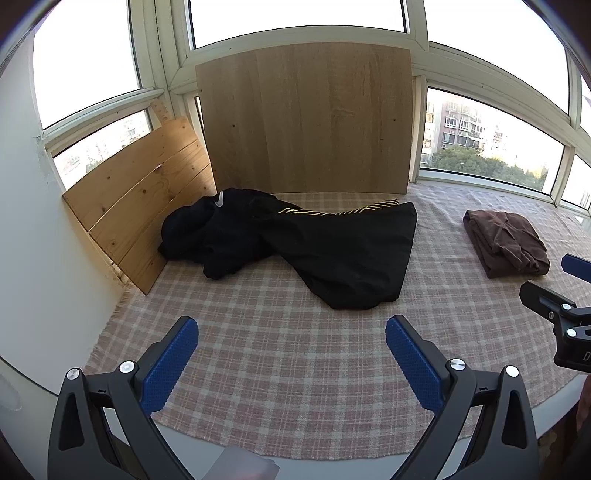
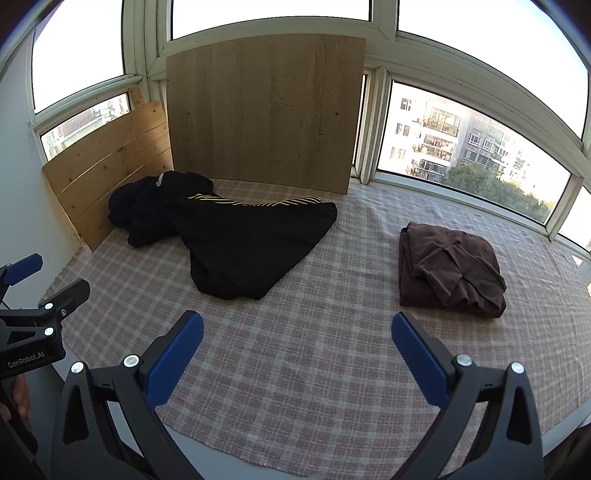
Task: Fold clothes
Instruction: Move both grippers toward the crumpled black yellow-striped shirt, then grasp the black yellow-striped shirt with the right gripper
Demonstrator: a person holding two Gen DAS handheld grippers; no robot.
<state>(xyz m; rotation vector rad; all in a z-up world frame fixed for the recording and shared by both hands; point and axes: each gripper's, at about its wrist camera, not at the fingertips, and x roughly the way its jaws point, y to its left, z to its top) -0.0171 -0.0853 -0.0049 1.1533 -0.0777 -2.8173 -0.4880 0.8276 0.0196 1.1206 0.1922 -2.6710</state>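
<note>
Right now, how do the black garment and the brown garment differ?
The black garment lies sprawled and crumpled by the wooden boards, while the brown garment is folded into a compact stack on the right. The black one spreads wider and shows yellow stripes; the brown one is plain. Both rest on the checked cloth, untouched by either claw.

Plaid cloth (image 1: 295, 369), wooden boards (image 1: 306, 122), windows (image 1: 491, 136)

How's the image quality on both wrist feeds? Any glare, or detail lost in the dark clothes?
Left wrist view: upper window panes blown out white, crumpled black garment with yellow stripes nearly featureless, strong fisheye bending of the frames. Right wrist view: same backlight, but folded brown garment shows its creases clearly; checked pink-and-grey cloth evenly lit, sharp.
</note>
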